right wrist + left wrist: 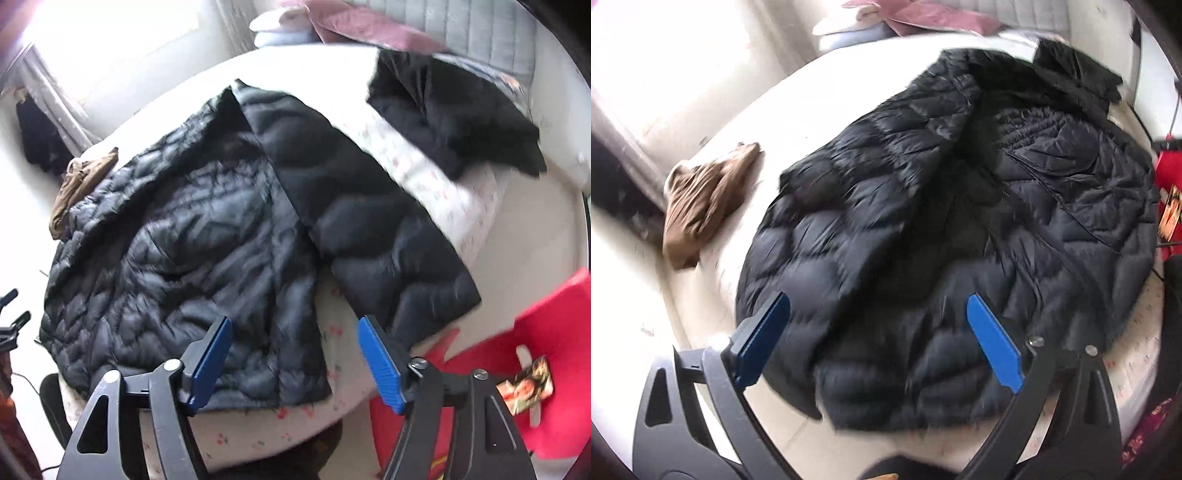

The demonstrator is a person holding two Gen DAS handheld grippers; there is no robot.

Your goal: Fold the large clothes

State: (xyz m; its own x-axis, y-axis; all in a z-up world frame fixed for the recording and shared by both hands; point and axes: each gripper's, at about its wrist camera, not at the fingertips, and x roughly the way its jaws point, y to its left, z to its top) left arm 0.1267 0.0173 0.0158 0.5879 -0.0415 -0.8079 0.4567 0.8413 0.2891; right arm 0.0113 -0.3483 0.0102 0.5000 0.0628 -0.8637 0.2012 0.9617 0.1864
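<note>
A large black quilted puffer coat (pixel 923 203) lies spread on the bed (pixel 812 103). My left gripper (pixel 877 299) hovers above the coat's near hem, blue pads wide apart and nothing between them. In the right wrist view the coat (pixel 166 240) has one sleeve or front panel (pixel 369 221) lying diagonally across the flowered sheet (pixel 424 166). My right gripper (pixel 294 321) is open above the coat's near edge and holds nothing. Both views are blurred.
A second black garment (pixel 454 118) lies at the far right of the bed. A crumpled brown garment (pixel 701 206) sits left of the coat. A red plastic chair (pixel 535 350) stands beside the bed at the right. Pink cloth and pillows (pixel 369 29) lie at the head.
</note>
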